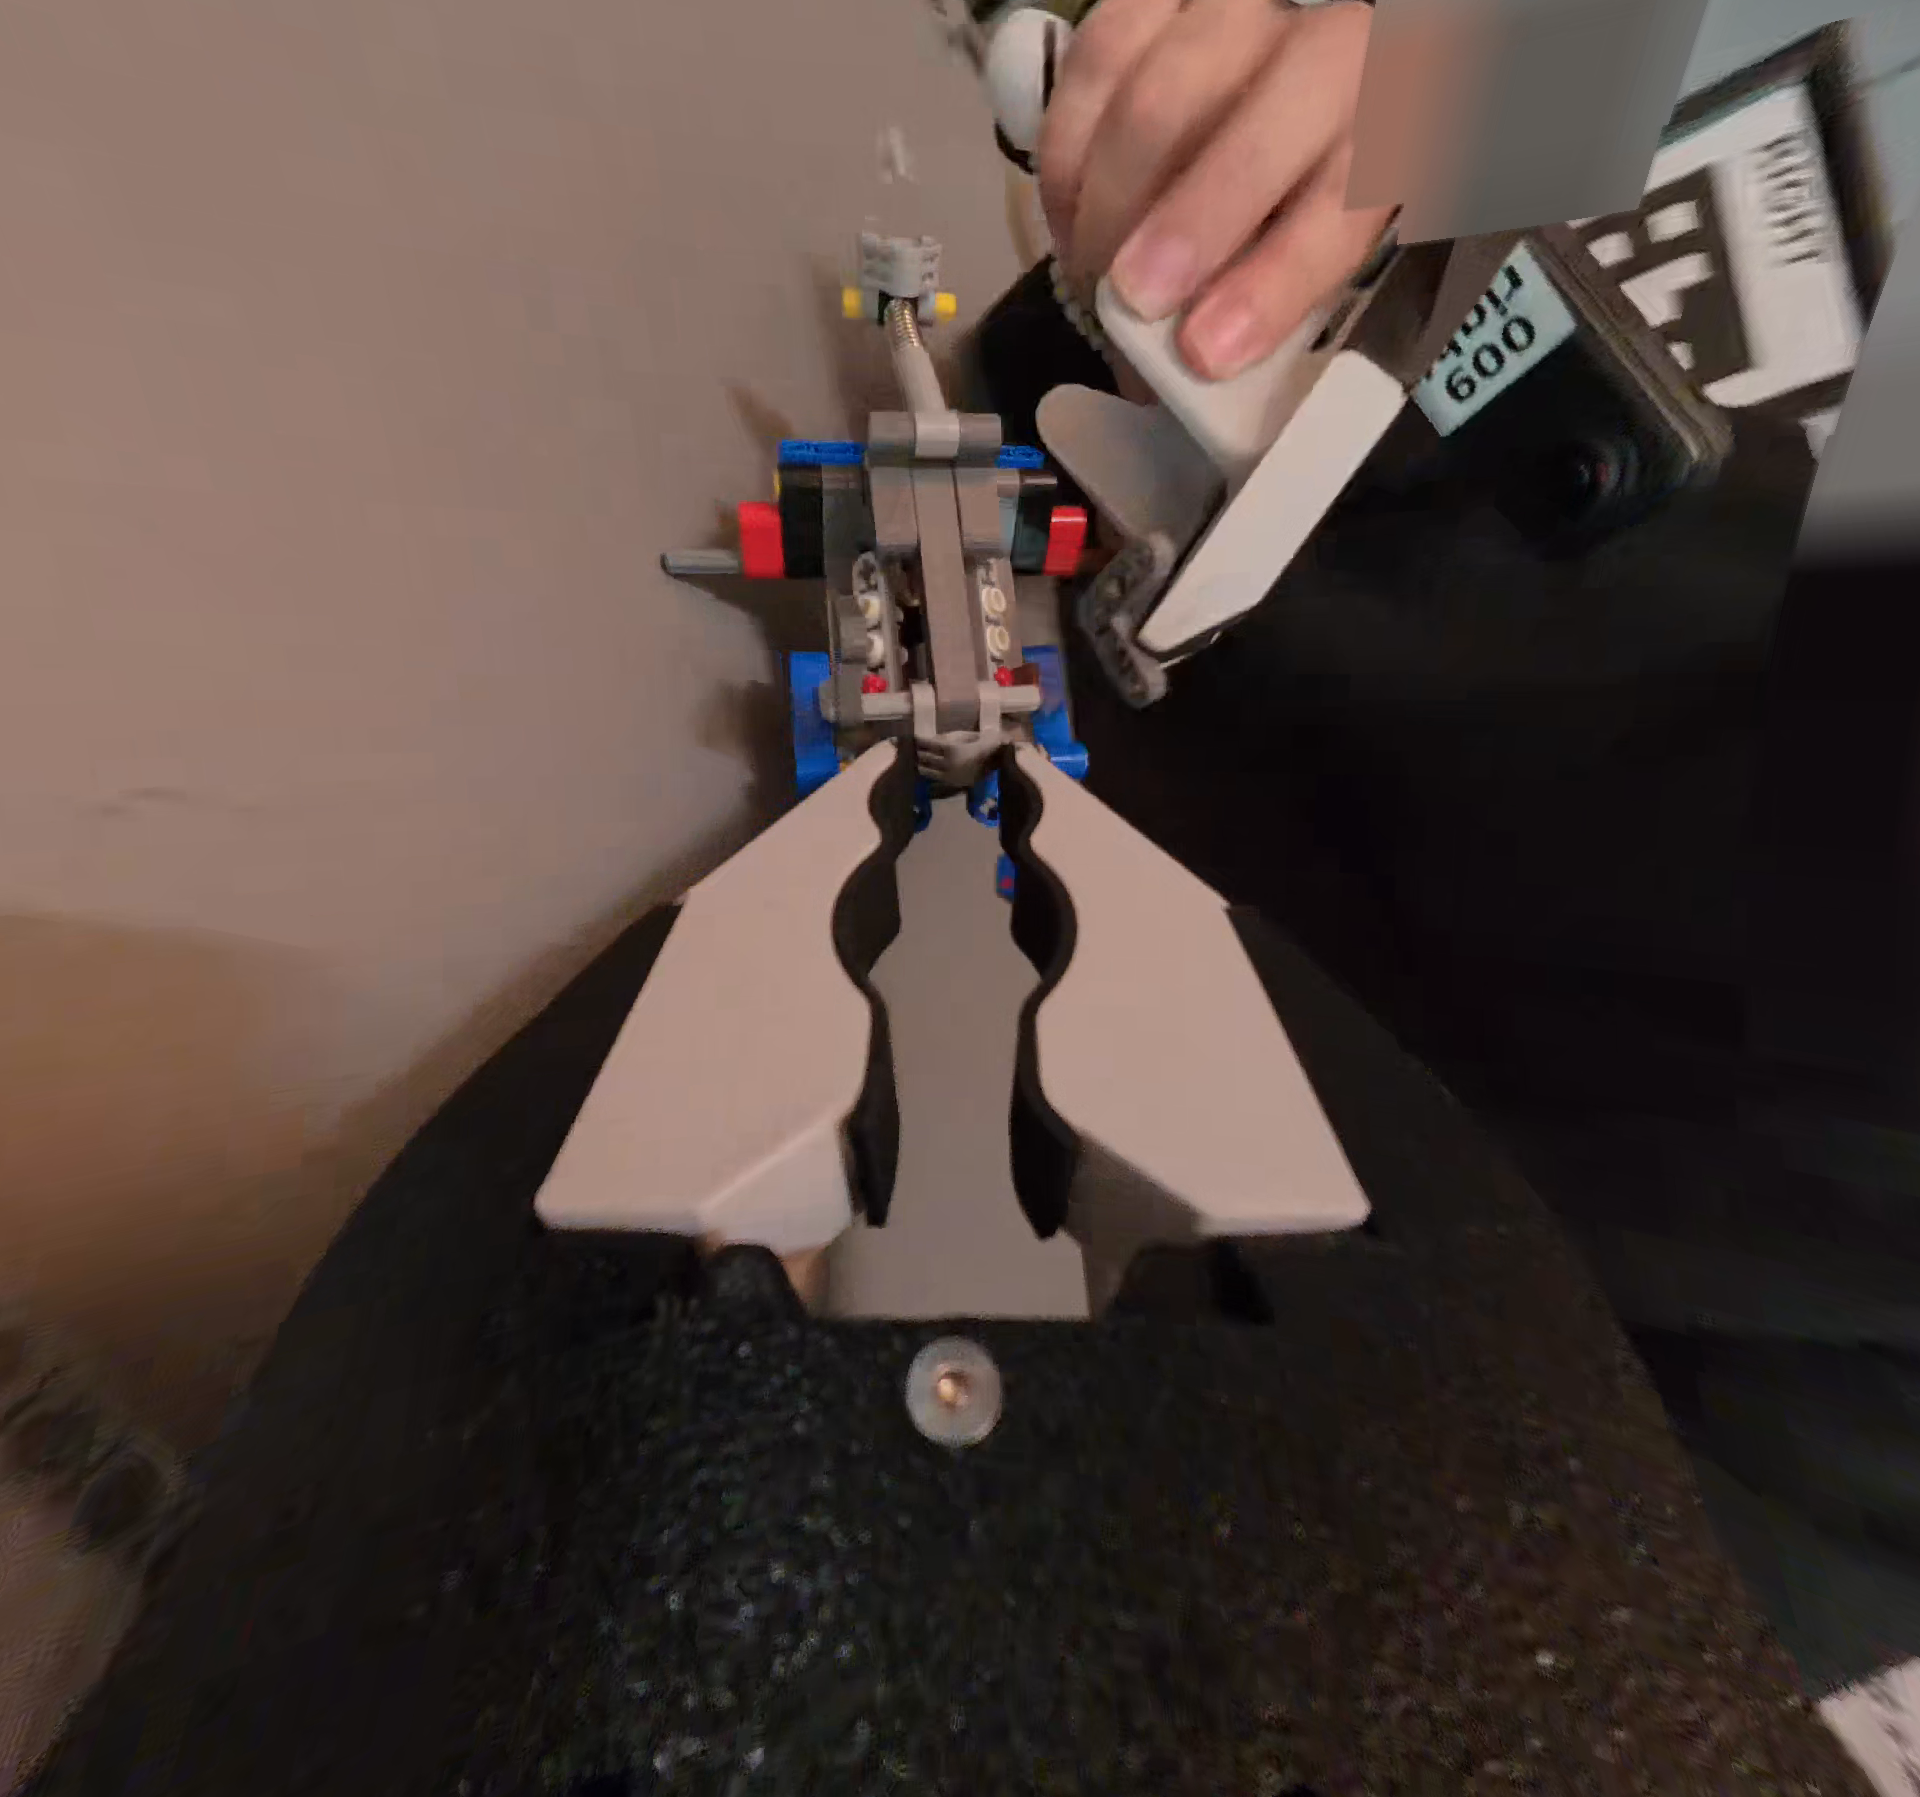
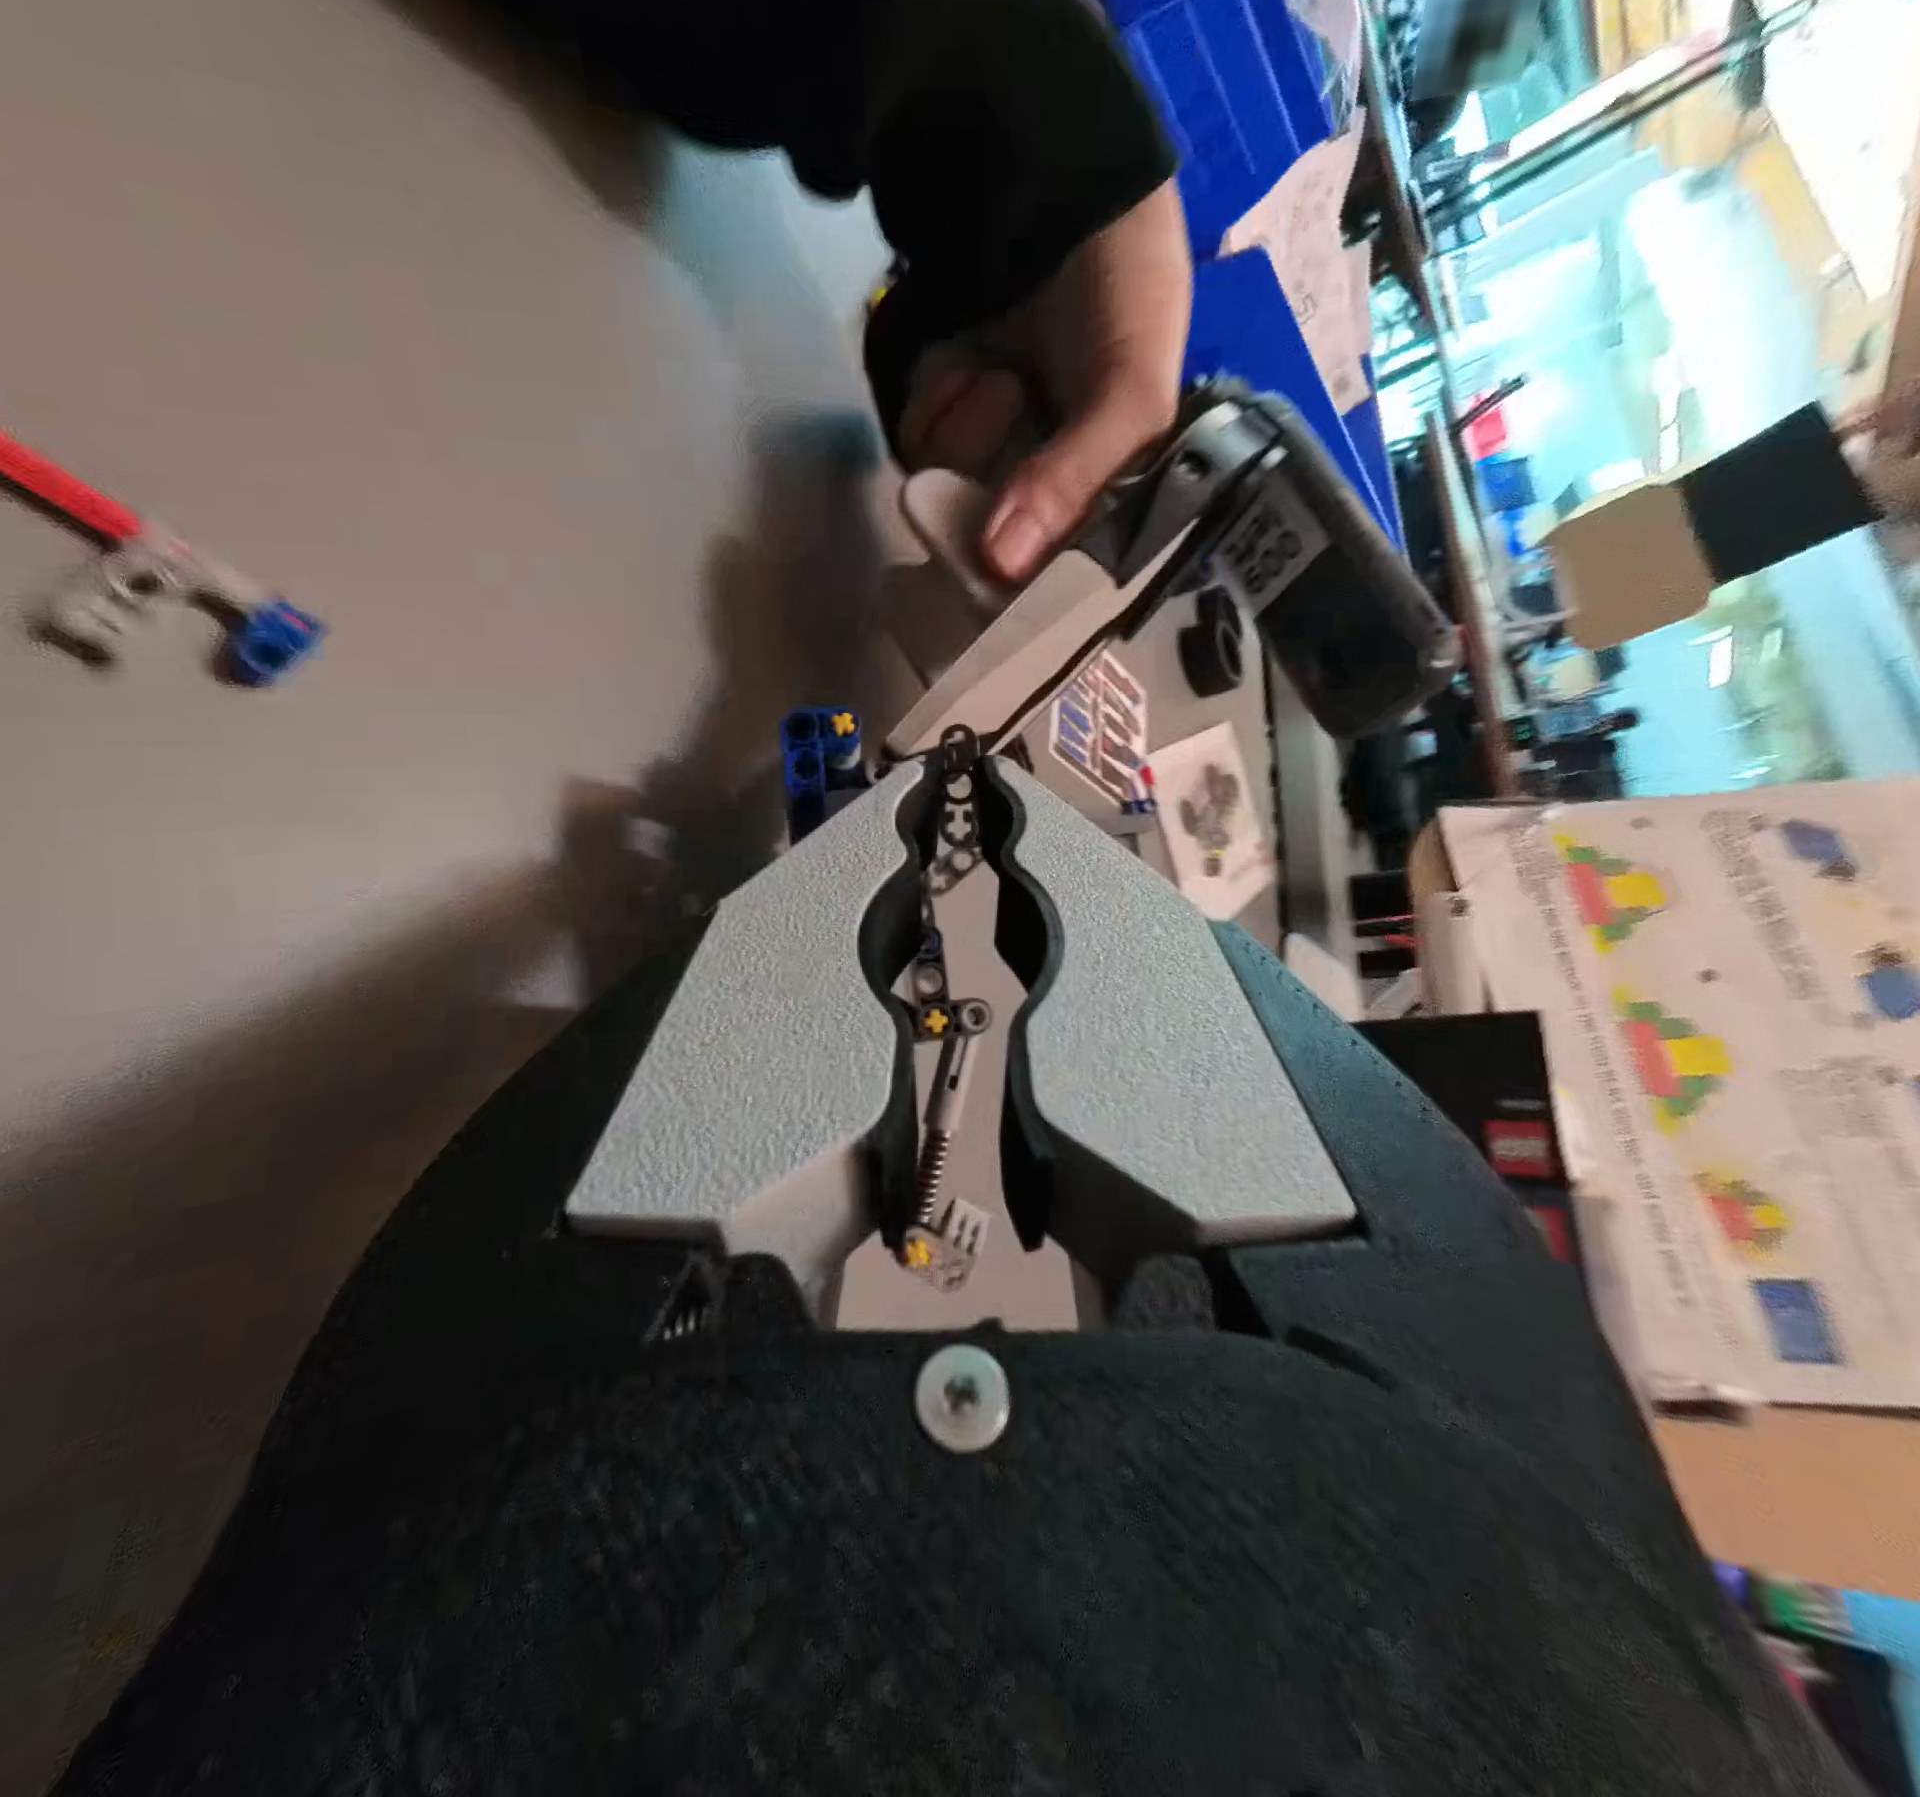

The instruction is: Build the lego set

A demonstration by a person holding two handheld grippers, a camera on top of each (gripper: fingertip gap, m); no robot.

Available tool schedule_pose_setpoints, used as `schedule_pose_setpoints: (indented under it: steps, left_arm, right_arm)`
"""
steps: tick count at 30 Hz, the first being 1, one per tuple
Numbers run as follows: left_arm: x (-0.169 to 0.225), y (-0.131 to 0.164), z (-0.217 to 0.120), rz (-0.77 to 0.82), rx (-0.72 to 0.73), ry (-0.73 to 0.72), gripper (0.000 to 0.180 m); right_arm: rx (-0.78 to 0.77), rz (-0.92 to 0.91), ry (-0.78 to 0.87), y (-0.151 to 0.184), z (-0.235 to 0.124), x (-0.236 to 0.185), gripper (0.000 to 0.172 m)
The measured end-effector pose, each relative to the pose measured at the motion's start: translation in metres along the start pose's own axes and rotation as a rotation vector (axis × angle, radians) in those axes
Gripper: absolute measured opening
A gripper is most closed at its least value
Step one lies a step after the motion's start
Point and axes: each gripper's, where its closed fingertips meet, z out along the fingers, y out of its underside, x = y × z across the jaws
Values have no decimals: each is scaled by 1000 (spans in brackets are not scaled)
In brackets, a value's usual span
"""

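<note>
The left gripper (image 1: pixel 958 760) has its fingers clenched on a grey connector at the near end of the brick model (image 1: pixel 925 594), whose long side points straight away. The right gripper (image 2: pixel 961 776) pinches a thin dark beam (image 2: pixel 956 833) beside it, above the worktop (image 1: pixel 364 397).

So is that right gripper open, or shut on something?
Shut. The right gripper has its fingertips nearly together, pinching a thin dark holed beam; the left wrist view also shows that beam at its tip.
</note>
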Motion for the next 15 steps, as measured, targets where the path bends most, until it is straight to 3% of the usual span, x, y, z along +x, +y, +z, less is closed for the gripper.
schedule_pose_setpoints:
  steps: [5,9,15]
  left_arm:
    - [5,12,14,-51,-17,75,13]
    - [-6,5,9,-126,74,71,12]
    - [-22,-10,-15,-220,253,-7,16]
  right_arm:
    - [-67,254,-127,3,-14,-7,4]
    - [-15,416,-195,14,-11,-3,4]
    - [64,465,-265,20,0,11,3]
